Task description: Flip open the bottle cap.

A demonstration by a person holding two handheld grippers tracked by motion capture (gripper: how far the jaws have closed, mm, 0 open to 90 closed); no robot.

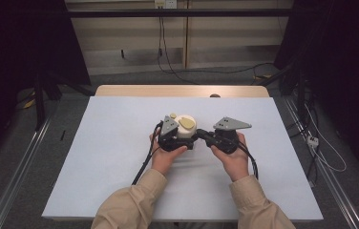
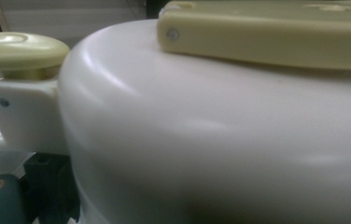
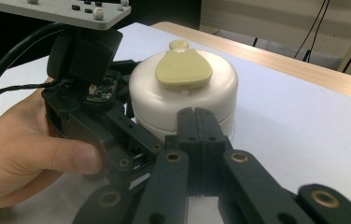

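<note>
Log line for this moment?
left gripper: at white cooker | right gripper: shut, empty, at cooker front | lid closed

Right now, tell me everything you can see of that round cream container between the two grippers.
The cream container is a squat, round, smooth plastic tub, upright on the white table cover. A yellowish teardrop tab lies flat on its closed lid, with a small round knob on a side bracket. The left gripper presses against its side; the right gripper, jaws together, meets its front.
</note>
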